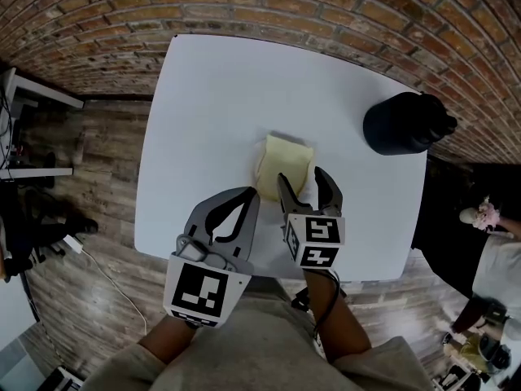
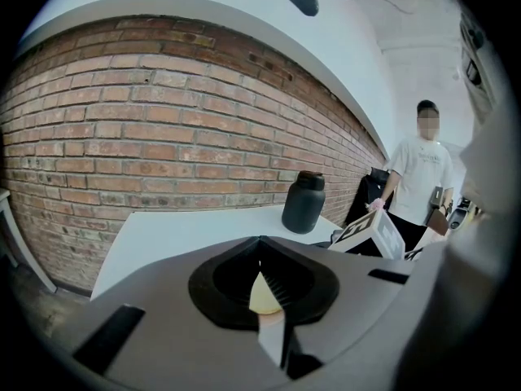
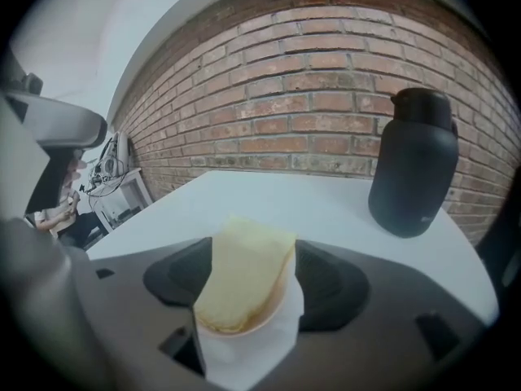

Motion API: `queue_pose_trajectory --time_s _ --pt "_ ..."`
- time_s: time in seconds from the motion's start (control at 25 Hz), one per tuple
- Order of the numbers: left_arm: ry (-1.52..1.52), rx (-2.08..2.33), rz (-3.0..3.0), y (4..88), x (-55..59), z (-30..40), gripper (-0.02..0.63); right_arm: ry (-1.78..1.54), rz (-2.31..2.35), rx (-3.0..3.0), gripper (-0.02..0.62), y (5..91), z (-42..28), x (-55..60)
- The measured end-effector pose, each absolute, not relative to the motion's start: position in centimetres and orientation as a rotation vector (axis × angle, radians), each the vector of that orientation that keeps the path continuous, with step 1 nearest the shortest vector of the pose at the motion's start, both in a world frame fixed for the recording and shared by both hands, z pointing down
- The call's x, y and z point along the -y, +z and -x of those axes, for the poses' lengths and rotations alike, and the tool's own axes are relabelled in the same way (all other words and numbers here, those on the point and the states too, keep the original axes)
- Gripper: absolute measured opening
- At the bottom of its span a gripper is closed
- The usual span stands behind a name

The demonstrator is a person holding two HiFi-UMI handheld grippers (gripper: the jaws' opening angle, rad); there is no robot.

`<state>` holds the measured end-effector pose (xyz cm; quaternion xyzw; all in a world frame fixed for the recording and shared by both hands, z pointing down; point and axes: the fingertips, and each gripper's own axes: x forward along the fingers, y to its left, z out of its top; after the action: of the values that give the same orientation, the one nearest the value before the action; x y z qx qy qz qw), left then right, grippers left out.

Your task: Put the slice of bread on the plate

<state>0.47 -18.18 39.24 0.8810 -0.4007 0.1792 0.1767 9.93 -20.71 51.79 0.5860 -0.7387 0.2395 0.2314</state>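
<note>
A pale yellow slice of bread point(image 1: 285, 163) lies in the middle of the white table point(image 1: 220, 104). In the right gripper view the slice of bread point(image 3: 244, 271) rests tilted on a small peach-rimmed plate point(image 3: 244, 329). My right gripper point(image 1: 305, 177) stands open just in front of it. Its jaws flank the near end of the bread and plate without pressing on them point(image 3: 248, 283). My left gripper point(image 1: 252, 192) is to the left of the bread, its jaws shut with nothing held. A sliver of bread point(image 2: 262, 293) shows past its tips point(image 2: 262, 243).
A black bottle point(image 1: 403, 125) stands at the table's far right, also visible as the bottle point(image 3: 413, 161) in the right gripper view. A brick wall point(image 1: 326, 6) runs behind the table. A person point(image 2: 419, 177) stands beyond the right edge. A white desk point(image 1: 32, 96) is at left.
</note>
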Motion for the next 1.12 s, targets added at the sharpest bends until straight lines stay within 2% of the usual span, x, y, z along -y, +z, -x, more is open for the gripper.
queue_pose_trajectory --time_s 0.24,0.36,0.56,0.68,1.12 --pt "0.512 1.127 -2.499 39.9 18.1 -0.7 0.009 0.671 -1.609 2.072 0.302 51.0 -9.4 20.8" --pt "0.505 1.125 -2.497 39.5 18.2 -0.8 0.009 0.668 -1.615 2.078 0.223 50.8 -9.3 20.8" --pt "0.497 1.13 -2.499 39.2 18.3 -0.6 0.009 0.617 -1.663 2.07 0.051 49.7 -9.7 20.8" --pt "0.494 1.141 -2.51 39.1 18.3 -0.4 0.009 0.594 -1.669 2.08 0.01 49.0 -9.7 20.8" --pt "0.455 1.143 -2.54 37.4 17.2 -0.7 0.009 0.444 -1.719 2.178 0.006 43.2 -8.9 19.7"
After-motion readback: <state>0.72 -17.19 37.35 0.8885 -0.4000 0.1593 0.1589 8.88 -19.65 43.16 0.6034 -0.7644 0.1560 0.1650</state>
